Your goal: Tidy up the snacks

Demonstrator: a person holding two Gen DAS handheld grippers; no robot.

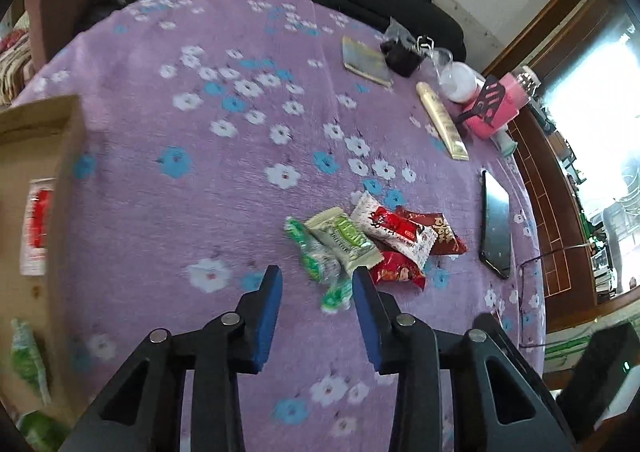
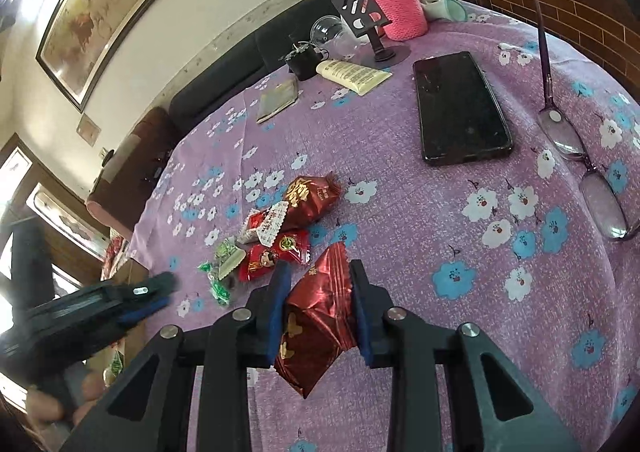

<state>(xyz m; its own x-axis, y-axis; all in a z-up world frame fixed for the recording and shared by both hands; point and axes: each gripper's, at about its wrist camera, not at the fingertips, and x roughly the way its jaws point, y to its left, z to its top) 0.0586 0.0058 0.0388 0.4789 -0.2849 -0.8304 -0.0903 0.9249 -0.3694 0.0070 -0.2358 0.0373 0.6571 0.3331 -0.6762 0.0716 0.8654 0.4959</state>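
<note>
Left gripper (image 1: 316, 278) hangs over the purple flowered tablecloth (image 1: 168, 52) with its blue-padded jaws apart and nothing between them; the pads touch no packet. At the far left of its view stands a cardboard box (image 1: 44, 124) holding a red-and-white packet (image 1: 37, 226) and green packets (image 1: 26, 360). Just ahead of the fingertips lies the loose snack pile (image 1: 372, 240): a green twist-wrapped sweet (image 1: 316, 256), a pale green packet (image 1: 346, 238), a red-and-white wrapper (image 1: 394, 230) lying across the others, and dark red packets (image 1: 444, 232) behind it. To the right of the pile a black phone (image 1: 496, 224) lies flat, well apart from the snacks. Right gripper (image 2: 317, 302) is clamped on a dark red foil packet (image 2: 316, 326), both pads pressing its sides, the packet raised off the cloth and creased. Beyond it, to the right in that view, rest a pair of glasses (image 2: 592, 176), and at the far edge of the table a cream tube (image 2: 354, 75) and a pink knitted-sleeve bottle (image 2: 394, 4).
</note>
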